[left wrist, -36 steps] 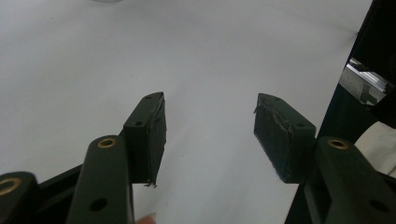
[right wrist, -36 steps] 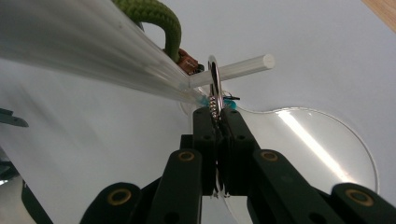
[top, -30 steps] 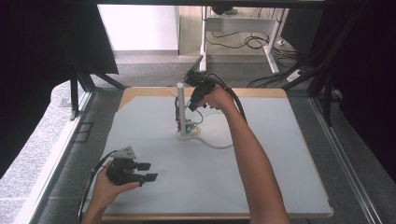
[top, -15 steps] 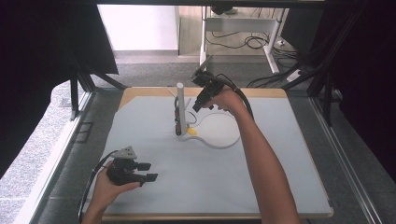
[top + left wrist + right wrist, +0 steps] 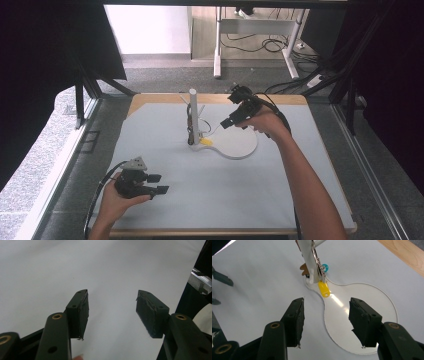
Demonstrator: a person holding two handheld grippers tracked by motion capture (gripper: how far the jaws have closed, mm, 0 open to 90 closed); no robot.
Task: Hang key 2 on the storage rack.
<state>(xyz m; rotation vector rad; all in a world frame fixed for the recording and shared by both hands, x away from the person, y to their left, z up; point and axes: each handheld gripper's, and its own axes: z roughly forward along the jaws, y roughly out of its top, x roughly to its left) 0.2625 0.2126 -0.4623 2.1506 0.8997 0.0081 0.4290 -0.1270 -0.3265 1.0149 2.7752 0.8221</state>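
Currently the right hand-held gripper (image 5: 226, 122) is hovering right of centre in the high view, beside the white post (image 5: 193, 112) of the key stand. Its jaws have just been opening and are standing apart with nothing between them; in the right gripper view (image 5: 325, 320) only the stand's round base plate (image 5: 362, 315) is showing through the gap.

The keyring (image 5: 317, 262) is hanging against the post at the top centre of that view. Its yellow tag (image 5: 324, 289) is dangling down to the neck of the base plate, with a teal tag (image 5: 325, 266) and a brown tag (image 5: 304, 268) behind the post. Which peg is carrying the ring I cannot tell.

The left hand-held gripper (image 5: 159, 183) is resting at the lower left of the high view, low over the counter (image 5: 225, 200). Its jaws are also standing apart and empty, with bare counter in front of them in the left gripper view (image 5: 112, 312).

Judgement: the step in hand is the let-go after hanging.
- Jaws should be kept wide while clearing the post, so no pad is catching the ring or the yellow tag.
- Retreat should be going toward the right of the high view, level, not sweeping across the stand.
- Ring and tags look light and free-swinging; a brush could be lifting them off.
- Cable should be kept off the post.
- Left hand is well apart; it could be steadying the base plate if the stand is rocking.
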